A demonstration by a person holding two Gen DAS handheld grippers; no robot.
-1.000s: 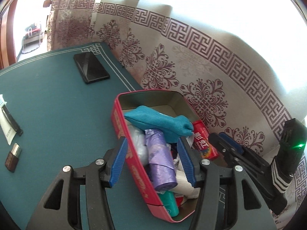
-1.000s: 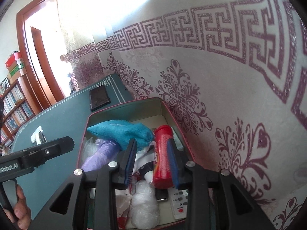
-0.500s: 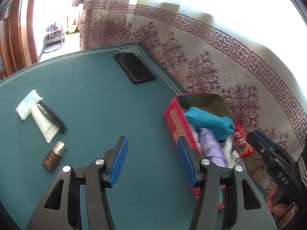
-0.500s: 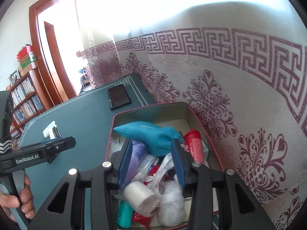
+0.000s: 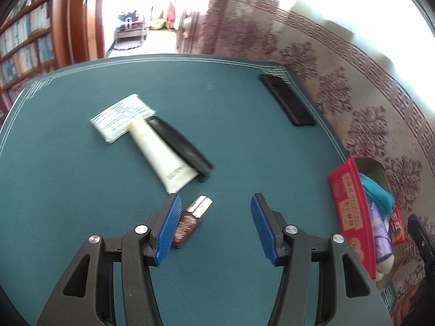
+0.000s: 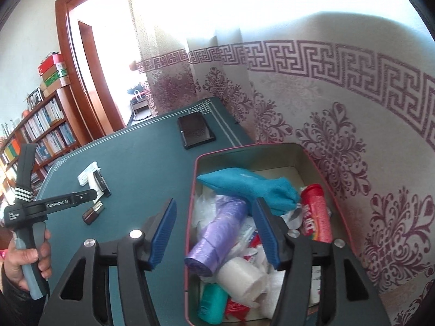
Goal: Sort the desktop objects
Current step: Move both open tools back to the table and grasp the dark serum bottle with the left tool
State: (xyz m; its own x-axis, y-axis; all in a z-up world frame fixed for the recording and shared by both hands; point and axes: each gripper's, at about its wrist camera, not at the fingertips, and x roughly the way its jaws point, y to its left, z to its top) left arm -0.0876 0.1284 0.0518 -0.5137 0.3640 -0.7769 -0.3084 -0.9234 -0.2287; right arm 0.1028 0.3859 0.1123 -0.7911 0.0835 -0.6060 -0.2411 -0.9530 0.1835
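My left gripper [image 5: 214,203] is open and empty above the green table, over a small brown bottle with a silver cap [image 5: 191,218] beside its left finger. Beyond lie a white tube [image 5: 160,157], a black case [image 5: 180,145] and a white packet [image 5: 122,116]. My right gripper [image 6: 214,209] is open and empty over the near left wall of the red tin [image 6: 244,150]. The tin holds a teal cloth [image 6: 244,184], a purple roll [image 6: 217,233], a red can [image 6: 316,214] and several other items. The tin also shows in the left wrist view [image 5: 350,209].
A black phone [image 5: 286,103] lies at the table's far right corner, also in the right wrist view [image 6: 195,131]. A patterned curtain [image 6: 339,135] hangs right behind the tin. A bookshelf [image 6: 40,127] and a doorway stand beyond the table.
My left gripper has swung left from over the tin to above the brown bottle. My right gripper let go of the red can in the tin, opened wider and pulled back and up.
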